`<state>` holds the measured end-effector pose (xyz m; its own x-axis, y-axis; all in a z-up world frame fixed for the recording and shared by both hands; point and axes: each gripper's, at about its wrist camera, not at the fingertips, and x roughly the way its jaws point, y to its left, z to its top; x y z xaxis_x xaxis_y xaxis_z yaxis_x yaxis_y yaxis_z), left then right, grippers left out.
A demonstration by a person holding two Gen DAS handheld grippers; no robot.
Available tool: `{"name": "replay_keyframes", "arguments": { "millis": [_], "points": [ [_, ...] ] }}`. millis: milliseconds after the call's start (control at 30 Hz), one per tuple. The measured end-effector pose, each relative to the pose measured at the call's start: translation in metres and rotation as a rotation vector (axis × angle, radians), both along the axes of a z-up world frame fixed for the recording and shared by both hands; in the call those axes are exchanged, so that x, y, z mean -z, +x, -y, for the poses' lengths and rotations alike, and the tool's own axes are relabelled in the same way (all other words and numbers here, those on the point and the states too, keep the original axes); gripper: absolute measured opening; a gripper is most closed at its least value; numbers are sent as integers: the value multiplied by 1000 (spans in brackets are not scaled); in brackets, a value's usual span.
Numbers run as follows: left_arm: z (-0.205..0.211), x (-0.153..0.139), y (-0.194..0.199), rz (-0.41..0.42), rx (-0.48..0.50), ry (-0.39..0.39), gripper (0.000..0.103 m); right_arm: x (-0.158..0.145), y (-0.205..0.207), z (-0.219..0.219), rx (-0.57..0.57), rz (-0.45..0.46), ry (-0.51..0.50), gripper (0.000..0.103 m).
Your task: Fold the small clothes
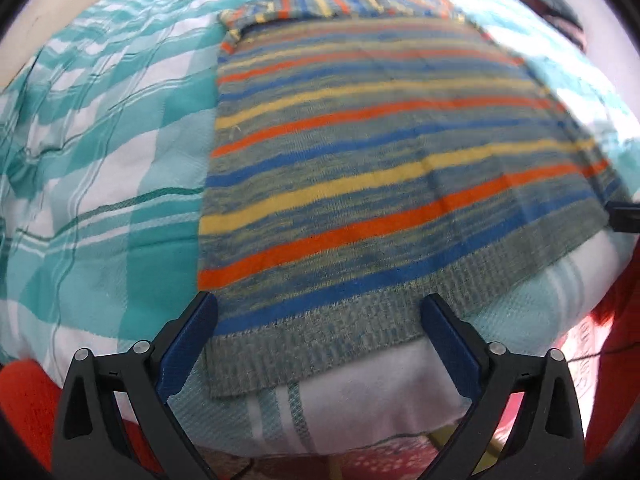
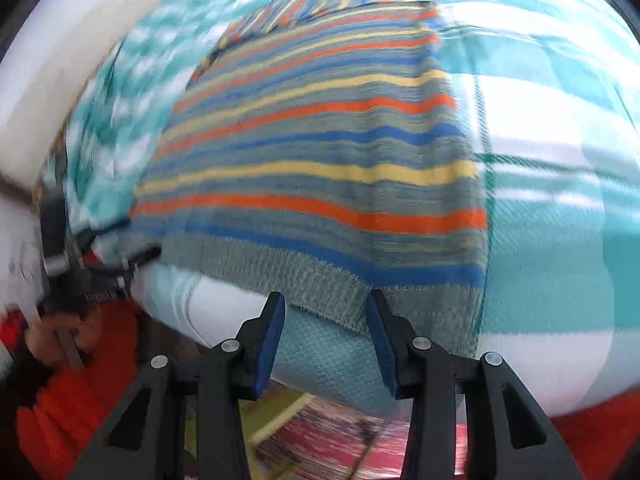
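Note:
A knit sweater (image 1: 360, 160) with blue, orange and yellow stripes lies flat on the bed, its grey-green ribbed hem (image 1: 320, 340) towards me. A sleeve (image 1: 340, 4) is folded across its far end. My left gripper (image 1: 319, 300) hovers just over the hem's left part with its jaws wide open and nothing pinched. In the right wrist view the same sweater (image 2: 320, 160) fills the middle. My right gripper (image 2: 324, 298) stands part open at the hem's right corner (image 2: 420, 312); its pads do not press on the cloth.
A teal and white checked cover (image 1: 100, 160) lies on the bed, its rounded front edge (image 2: 340, 360) just below the hem. A hand (image 2: 60, 336) in an orange sleeve (image 2: 80, 400) holds the left gripper's body (image 2: 60, 264). A red patterned rug (image 2: 320, 440) lies below.

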<state>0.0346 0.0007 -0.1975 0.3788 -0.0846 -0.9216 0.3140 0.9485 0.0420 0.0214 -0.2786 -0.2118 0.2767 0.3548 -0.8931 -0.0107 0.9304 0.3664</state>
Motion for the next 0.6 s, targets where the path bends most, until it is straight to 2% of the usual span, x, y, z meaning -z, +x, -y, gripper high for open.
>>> {"name": "replay_keyframes", "arguments": {
  "millis": [67,133,167,233,267,300,333,400,467,533,600],
  "points": [
    [-10,-15,-1,65,-32,-75,101,-10,-2,7,94,54,41,43],
    [-21,-32,-1,149,-74,-139,101,-34,-18,7,144,196,-2,43],
    [-24,-35,1,171,-88,-147,101,-48,-24,5,151,277,-48,43],
    [-31,-36,9,206,-126,-154,101,-69,-29,2,142,389,-116,51],
    [-33,-33,14,207,-135,-156,101,-77,-28,1,138,442,-165,59],
    [-33,-29,19,209,-143,-146,101,-81,-25,-1,134,469,-197,65],
    [-32,-26,20,214,-150,-129,101,-82,-19,-4,127,486,-225,66],
    [-29,-16,24,216,-153,-98,101,-76,-7,-6,124,483,-229,66],
    [-26,-5,29,184,-148,-76,101,-63,3,-11,109,450,-212,66],
    [-24,9,33,121,-145,-64,101,-47,10,-14,94,380,-208,66],
    [-25,15,32,101,-152,-64,103,-28,15,-12,77,292,-188,66]
  ]
}}
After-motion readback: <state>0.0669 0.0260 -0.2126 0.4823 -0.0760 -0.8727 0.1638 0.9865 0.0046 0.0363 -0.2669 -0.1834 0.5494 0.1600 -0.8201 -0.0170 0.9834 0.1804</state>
